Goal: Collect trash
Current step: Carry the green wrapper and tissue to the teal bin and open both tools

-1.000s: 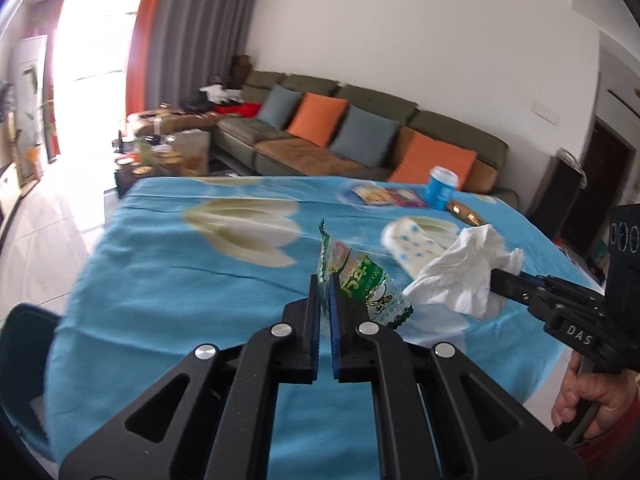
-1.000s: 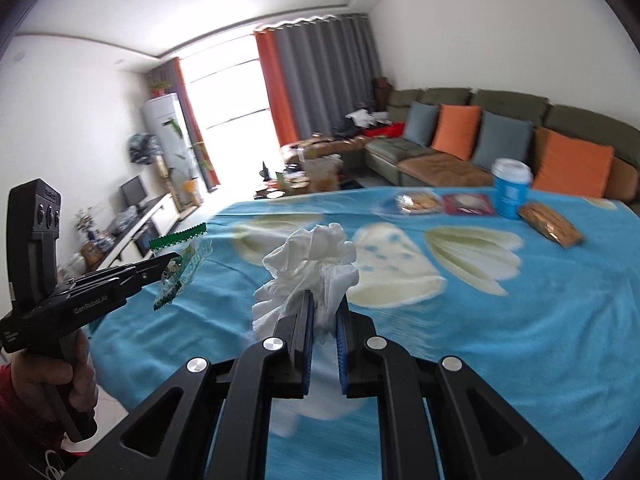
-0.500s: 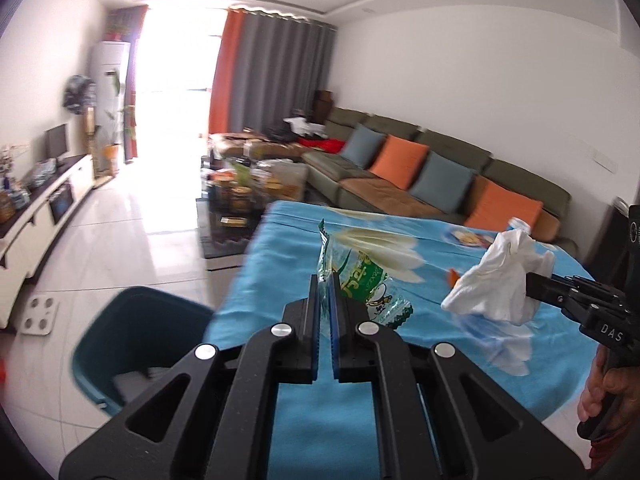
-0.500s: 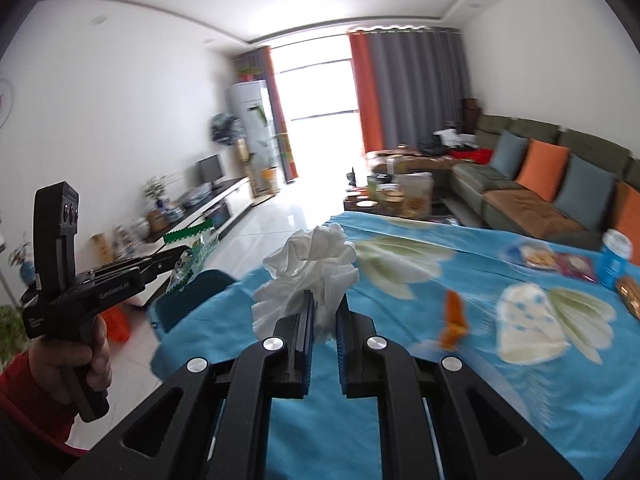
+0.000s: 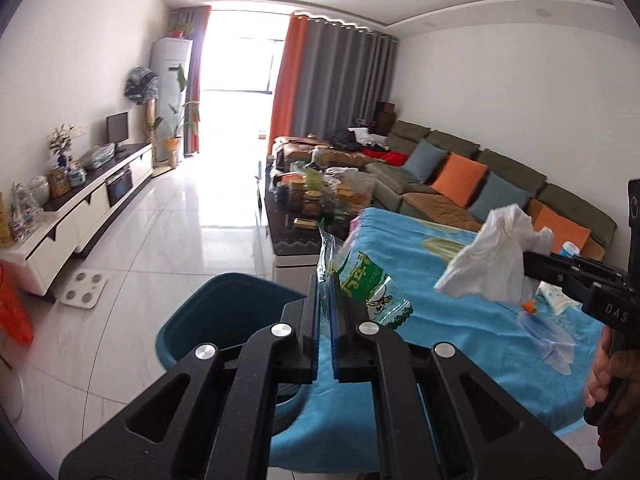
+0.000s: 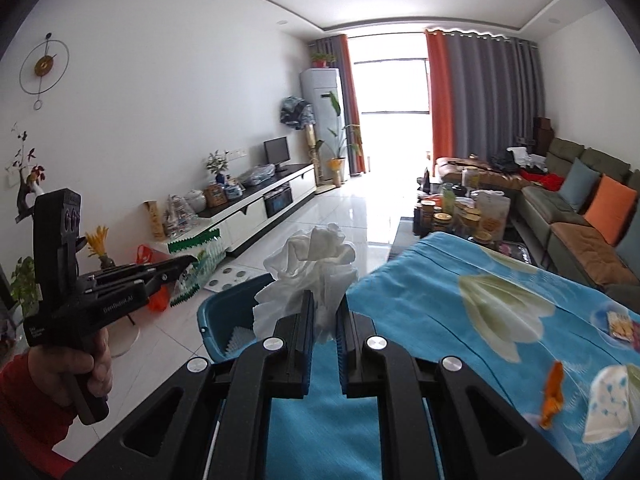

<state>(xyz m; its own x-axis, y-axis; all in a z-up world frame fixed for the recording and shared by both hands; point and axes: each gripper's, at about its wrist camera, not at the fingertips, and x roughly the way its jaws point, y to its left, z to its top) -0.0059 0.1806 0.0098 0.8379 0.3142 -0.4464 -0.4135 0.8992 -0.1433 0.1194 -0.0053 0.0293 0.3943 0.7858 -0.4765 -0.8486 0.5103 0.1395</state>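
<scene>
Left wrist view, left tongs [image 5: 326, 300] pinching wrapper [image 5: 362, 280], right tongs [image 6: 325, 320] clamping tissue [image 6: 316, 256], bin [image 5: 224, 312] half hidden.

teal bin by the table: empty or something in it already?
Not empty: the right wrist view shows a white ridged item at the bottom of the teal bin. What it is, cannot tell. The left wrist view shows only dark interior.

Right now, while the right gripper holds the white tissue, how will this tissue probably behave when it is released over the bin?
The white tissue looks crumpled and loose above the right gripper, so it is probably very light and floppy. It may fall slowly and drift, perhaps missing the teal bin. Its thin folds might also cling to the pads.
</scene>
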